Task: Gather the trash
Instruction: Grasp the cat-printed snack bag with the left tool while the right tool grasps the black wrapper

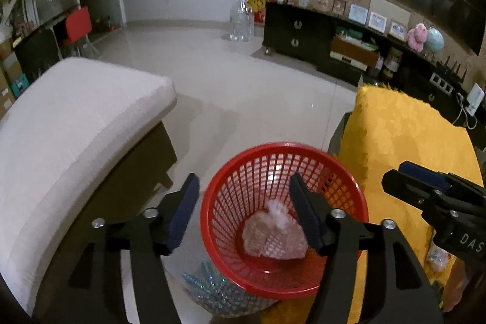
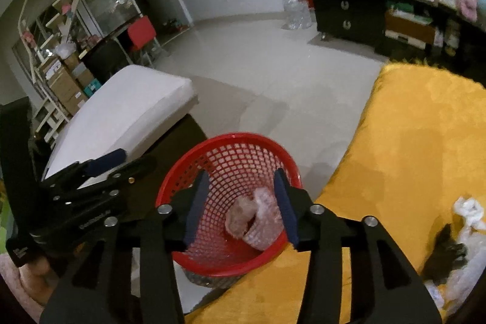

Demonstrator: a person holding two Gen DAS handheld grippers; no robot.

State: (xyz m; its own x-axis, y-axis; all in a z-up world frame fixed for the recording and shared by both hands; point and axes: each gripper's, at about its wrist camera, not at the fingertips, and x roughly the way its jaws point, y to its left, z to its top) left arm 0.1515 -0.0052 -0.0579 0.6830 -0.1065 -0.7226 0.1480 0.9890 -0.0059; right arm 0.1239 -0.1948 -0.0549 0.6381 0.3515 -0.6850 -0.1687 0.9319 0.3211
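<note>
We hold both tools over the red basket [image 1: 284,220], which sits on the floor between the white cushion [image 1: 70,123] and the yellow cloth [image 1: 407,148]. The left tool [image 1: 243,211] stands with its jaws well apart and nothing between the pads — its one finger hangs outside the basket's rim, the other over its mouth. The right tool [image 2: 243,208] is open too, less widely, and empty; both its fingers frame the inside of the basket.

The trash is below them: two crumpled pinkish plastic bags [image 2: 255,217] lie at the bottom of the basket, touching each other, clear of both tools. We judge this the end of a drop — the bags are in, the tools free.

More trash seems left. At the right edge of the right wrist view, a white crumpled bag [image 2: 467,214] lies on the yellow cloth beside something dark we cannot make out. The next move, as we judge it, calls for swinging the right tool away from the basket toward that bag, jaws kept open, and closing on a bunched part, since thin plastic slips easily.
</note>
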